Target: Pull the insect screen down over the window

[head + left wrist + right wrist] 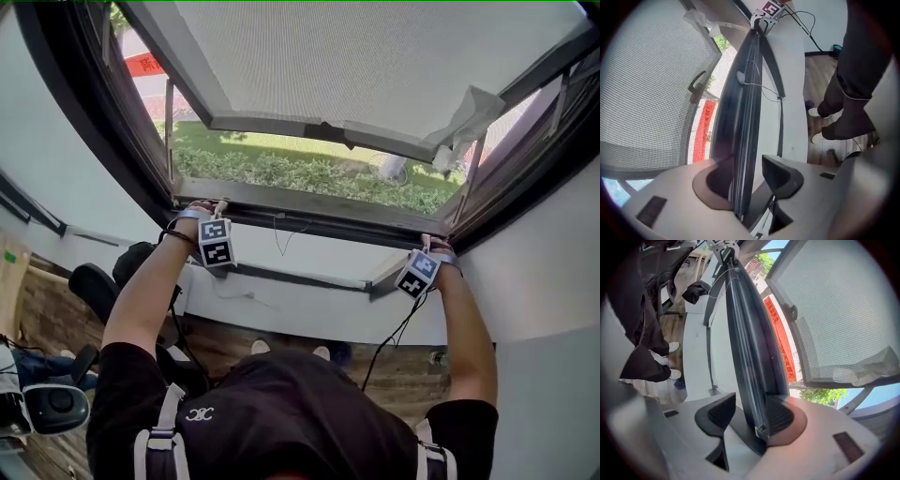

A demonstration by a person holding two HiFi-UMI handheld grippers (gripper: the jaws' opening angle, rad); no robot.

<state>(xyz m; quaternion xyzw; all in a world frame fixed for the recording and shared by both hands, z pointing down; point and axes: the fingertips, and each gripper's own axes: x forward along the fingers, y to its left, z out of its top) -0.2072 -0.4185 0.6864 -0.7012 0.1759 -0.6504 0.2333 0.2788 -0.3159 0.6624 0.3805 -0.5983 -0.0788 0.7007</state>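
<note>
The insect screen's dark bottom bar [300, 214] lies low along the window sill, running from one hand to the other. My left gripper [208, 208] is at the bar's left end and my right gripper [427, 246] at its right end. In the left gripper view the bar [740, 117] passes between the jaws of the left gripper [745, 176]; the outer jaw rests against it and the inner one stands apart. In the right gripper view the bar [750, 333] likewise runs through the right gripper [751, 416], with a gap at the inner jaw. A thin cord [281, 239] hangs from the bar's middle.
A mesh-covered sash [375, 56] swings outward above, with a white wad [464, 122] at its right corner. A hedge [281, 173] and a red banner [704, 126] lie outside. Below the sill are a white wall [309, 309], wooden floor, a black chair [94, 281] and cables.
</note>
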